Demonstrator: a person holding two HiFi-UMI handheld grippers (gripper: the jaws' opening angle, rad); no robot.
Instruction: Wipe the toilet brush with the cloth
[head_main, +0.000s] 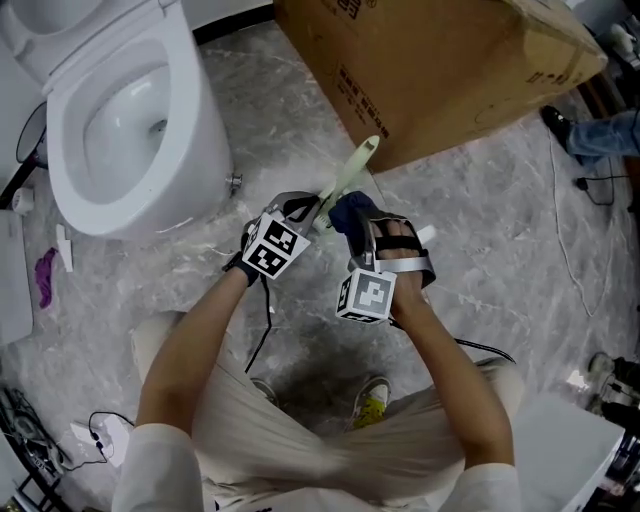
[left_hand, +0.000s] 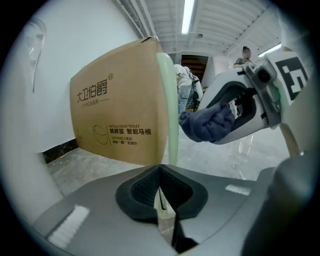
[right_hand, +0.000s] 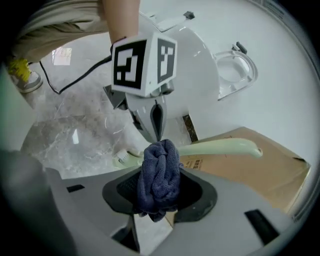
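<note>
A pale green toilet brush (head_main: 350, 175) slants up from my left gripper (head_main: 308, 216), which is shut on its lower part; the looped handle end points toward the box. In the left gripper view the handle (left_hand: 170, 115) rises straight out of the left gripper (left_hand: 163, 199). My right gripper (head_main: 356, 226) is shut on a bunched dark blue cloth (head_main: 352, 210), pressed against the handle just right of the left gripper. The right gripper view shows the cloth (right_hand: 160, 172) filling the right gripper (right_hand: 159, 196), with the green handle (right_hand: 220, 148) behind it and white bristles (right_hand: 119, 156) at the left.
A white toilet (head_main: 120, 120) stands at the upper left and a large cardboard box (head_main: 440, 70) at the top right. Cables (head_main: 570, 250) trail over the marble floor. My shoes (head_main: 372, 400) are below the grippers. Another person's leg (head_main: 600, 135) is at the right edge.
</note>
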